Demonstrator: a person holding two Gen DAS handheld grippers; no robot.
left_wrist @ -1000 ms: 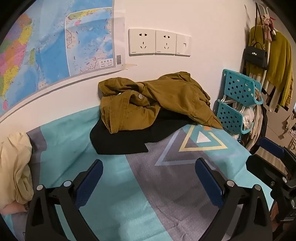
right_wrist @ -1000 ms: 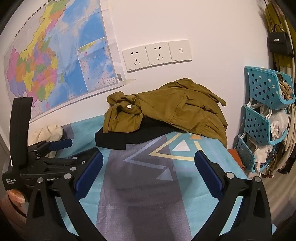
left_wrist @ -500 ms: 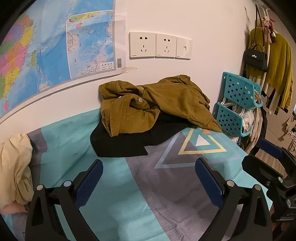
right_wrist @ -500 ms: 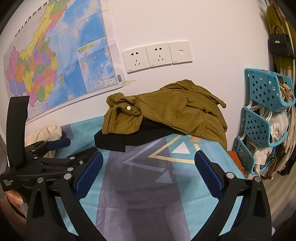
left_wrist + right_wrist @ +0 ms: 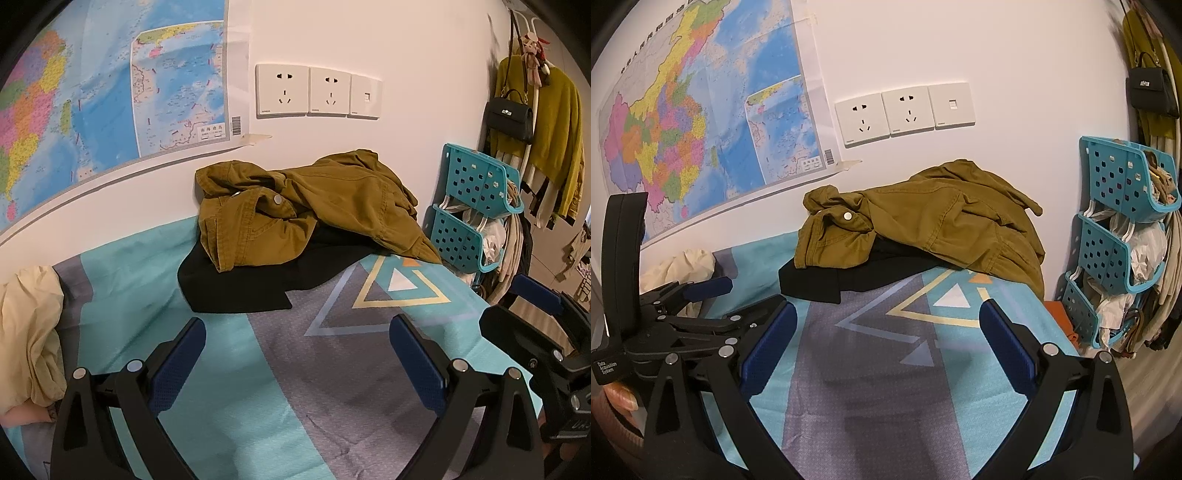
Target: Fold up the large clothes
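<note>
A crumpled olive-brown jacket (image 5: 314, 206) lies on a black garment (image 5: 243, 280) at the far side of the bed, against the wall. Both also show in the right wrist view, the jacket (image 5: 923, 229) over the black garment (image 5: 827, 280). My left gripper (image 5: 295, 354) is open and empty, held over the bed cover short of the clothes. My right gripper (image 5: 886, 339) is open and empty too, over the cover. Each gripper shows at the edge of the other's view: the right one (image 5: 535, 317), the left one (image 5: 683, 314).
The bed cover (image 5: 258, 369) is teal and grey with triangle patterns. A cream cloth (image 5: 29, 332) lies at the left. Teal stacked baskets (image 5: 1115, 236) stand right of the bed. Hanging clothes and a black handbag (image 5: 509, 114) are at right. A map and sockets (image 5: 317, 90) are on the wall.
Both grippers have drawn back a little from the clothes pile and stay open. The clothes have not moved.
</note>
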